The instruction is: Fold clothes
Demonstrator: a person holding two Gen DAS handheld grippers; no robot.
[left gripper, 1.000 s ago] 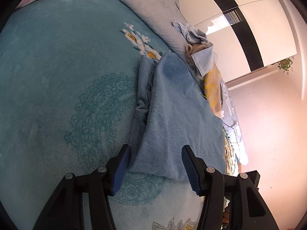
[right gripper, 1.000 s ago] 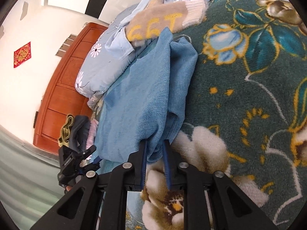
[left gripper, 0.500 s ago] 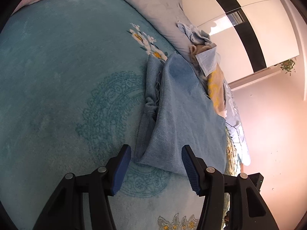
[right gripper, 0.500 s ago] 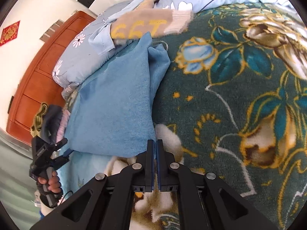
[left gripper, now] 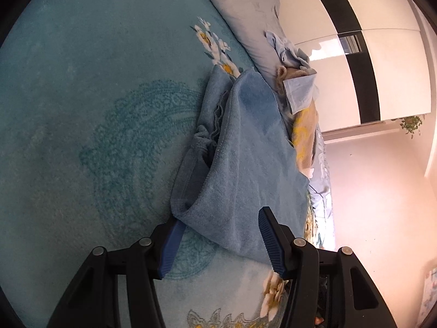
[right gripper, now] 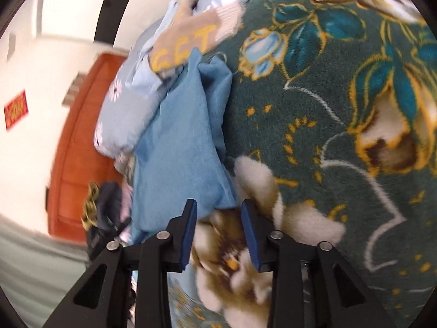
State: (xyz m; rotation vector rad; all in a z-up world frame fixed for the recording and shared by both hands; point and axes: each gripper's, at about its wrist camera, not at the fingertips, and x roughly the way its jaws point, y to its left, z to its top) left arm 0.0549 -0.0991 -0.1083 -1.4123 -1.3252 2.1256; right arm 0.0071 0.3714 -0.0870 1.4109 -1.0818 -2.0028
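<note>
Blue towel (left gripper: 245, 169) (folded) between open claw (left gripper: 218, 243)

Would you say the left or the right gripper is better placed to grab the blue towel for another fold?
Probably left: the left gripper is open with the blue towel edge between its fingers.

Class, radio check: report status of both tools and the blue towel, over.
Left tool open, empty. Right tool open, empty. Blue towel folded, flat on blanket. Clothes pile touching far end.

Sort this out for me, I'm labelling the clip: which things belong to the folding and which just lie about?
Folding: blue towel, left gripper, right gripper, both open.
Lying about: beige sweater, pillow, blanket, red cabinet.
</note>
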